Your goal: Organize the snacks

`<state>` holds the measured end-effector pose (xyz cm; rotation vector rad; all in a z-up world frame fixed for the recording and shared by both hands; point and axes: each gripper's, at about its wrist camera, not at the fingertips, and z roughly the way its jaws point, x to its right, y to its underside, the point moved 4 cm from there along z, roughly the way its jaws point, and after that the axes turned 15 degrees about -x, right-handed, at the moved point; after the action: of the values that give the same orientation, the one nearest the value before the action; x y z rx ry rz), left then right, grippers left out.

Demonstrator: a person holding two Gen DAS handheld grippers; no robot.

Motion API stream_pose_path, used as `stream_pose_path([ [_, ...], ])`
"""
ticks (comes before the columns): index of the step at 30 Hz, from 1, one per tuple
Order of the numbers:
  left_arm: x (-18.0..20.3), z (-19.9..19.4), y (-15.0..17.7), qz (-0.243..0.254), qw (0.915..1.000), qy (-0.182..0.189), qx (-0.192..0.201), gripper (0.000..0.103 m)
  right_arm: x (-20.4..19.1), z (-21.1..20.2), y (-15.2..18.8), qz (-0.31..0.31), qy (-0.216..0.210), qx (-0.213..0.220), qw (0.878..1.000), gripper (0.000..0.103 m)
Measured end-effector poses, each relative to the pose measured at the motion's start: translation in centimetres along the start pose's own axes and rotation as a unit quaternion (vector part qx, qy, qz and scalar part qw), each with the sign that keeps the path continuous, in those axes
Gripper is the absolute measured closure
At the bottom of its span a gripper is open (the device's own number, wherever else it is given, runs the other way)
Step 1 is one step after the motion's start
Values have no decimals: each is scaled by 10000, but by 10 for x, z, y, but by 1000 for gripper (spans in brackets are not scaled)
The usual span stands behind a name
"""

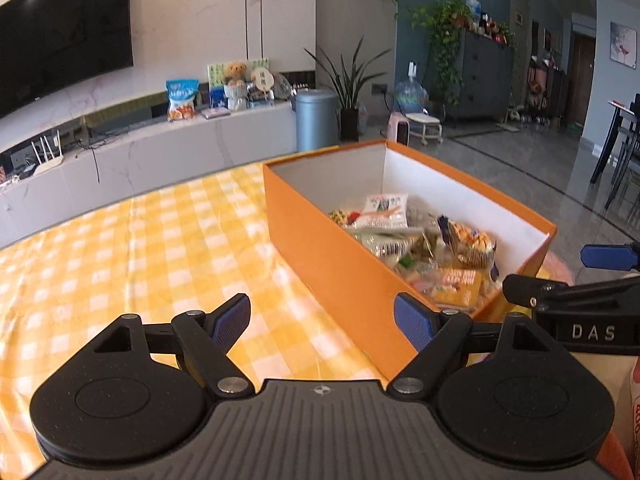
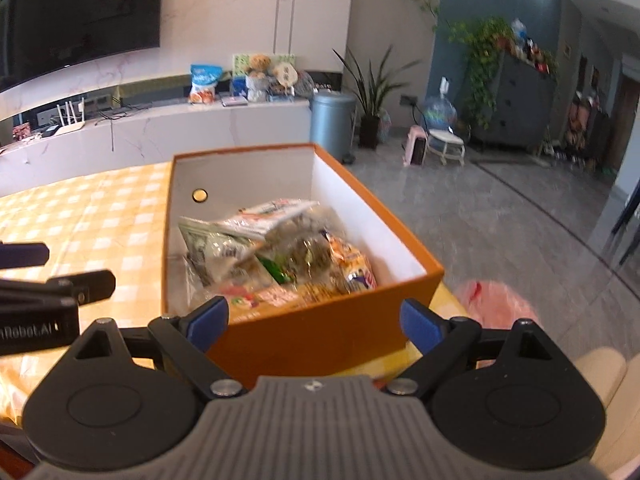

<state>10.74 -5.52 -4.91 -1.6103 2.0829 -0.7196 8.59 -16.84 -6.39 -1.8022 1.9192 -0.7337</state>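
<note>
Hovering with jaws apart and empty, the left gripper [image 1: 322, 322] and right gripper [image 2: 314, 324] should be lowered squarely beside the box [image 2: 320, 336], snacks [image 2: 280, 256] left undisturbed.

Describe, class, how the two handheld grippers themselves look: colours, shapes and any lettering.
Both the left gripper and the right gripper have a ribbed grey body, two round black discs, black linkage bars with silver rivets, and blue-padded fingers. White lettering runs along each one's side.
</note>
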Motion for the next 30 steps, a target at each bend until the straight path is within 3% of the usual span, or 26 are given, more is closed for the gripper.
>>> stream_pose_path([
  [11,3,-2,8,-21,9999,-48,-101,7,0,4,8,128,-120,-182,9997,12],
  [30,2,-13,4,-76,9999,-142,-4,8,-4,-5,8,130,-191,-68,9997,12],
])
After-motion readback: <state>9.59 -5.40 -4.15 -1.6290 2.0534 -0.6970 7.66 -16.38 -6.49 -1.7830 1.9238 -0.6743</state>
